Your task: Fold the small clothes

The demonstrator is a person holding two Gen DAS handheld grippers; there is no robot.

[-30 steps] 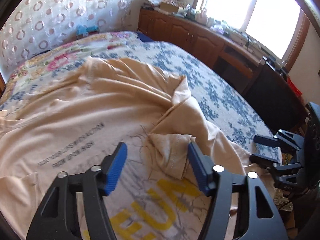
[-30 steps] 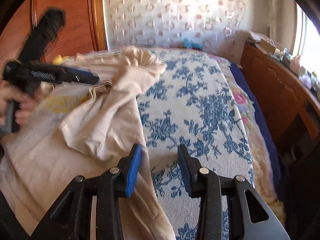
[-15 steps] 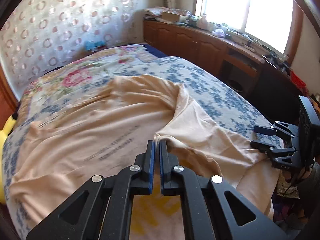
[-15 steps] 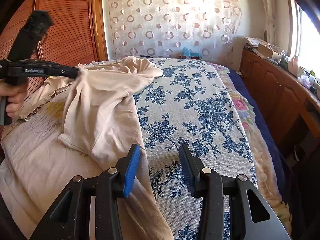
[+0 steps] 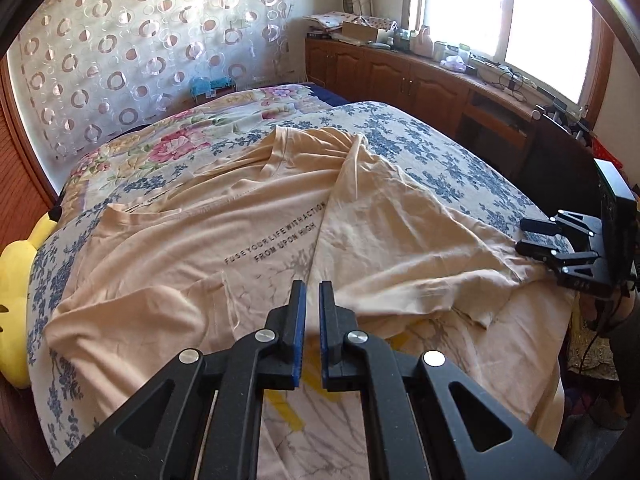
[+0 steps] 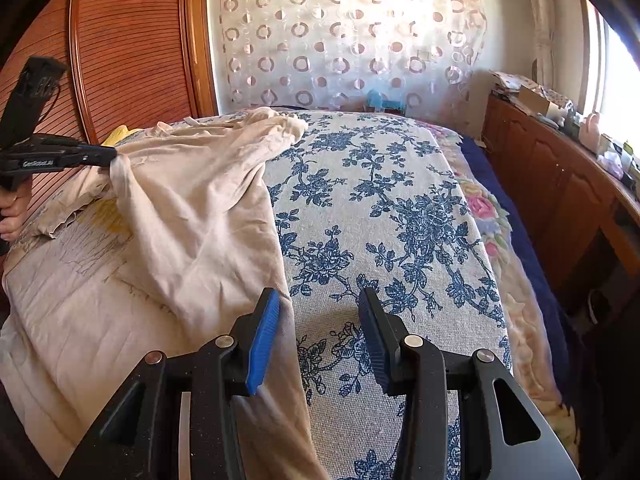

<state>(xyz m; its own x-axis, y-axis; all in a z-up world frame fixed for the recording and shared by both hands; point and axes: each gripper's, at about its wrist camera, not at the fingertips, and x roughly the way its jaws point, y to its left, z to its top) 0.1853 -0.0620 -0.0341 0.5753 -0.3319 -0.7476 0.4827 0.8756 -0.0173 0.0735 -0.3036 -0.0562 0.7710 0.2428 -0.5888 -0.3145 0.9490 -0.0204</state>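
Observation:
A beige T-shirt (image 5: 256, 216) with black lettering and a yellow print lies spread on the bed; it also shows in the right wrist view (image 6: 188, 216). My left gripper (image 5: 312, 292) is shut on a fold of the T-shirt and holds it lifted; in the right wrist view its tip (image 6: 108, 155) pinches a bunched edge of the cloth. My right gripper (image 6: 318, 308) is open and empty, low over the shirt's right edge where it meets the bedspread. It shows at the right in the left wrist view (image 5: 528, 236).
The bed carries a blue-flowered bedspread (image 6: 380, 208). A wooden cabinet (image 5: 420, 76) with clutter runs under the window on the right. A wooden wardrobe (image 6: 132, 48) stands left. A yellow plush (image 5: 16, 264) lies at the bed's left edge.
My left gripper closed on the shirt's fold and lifted it up and back, pulling the folded part across the shirt. My right gripper stayed open and nearly still.

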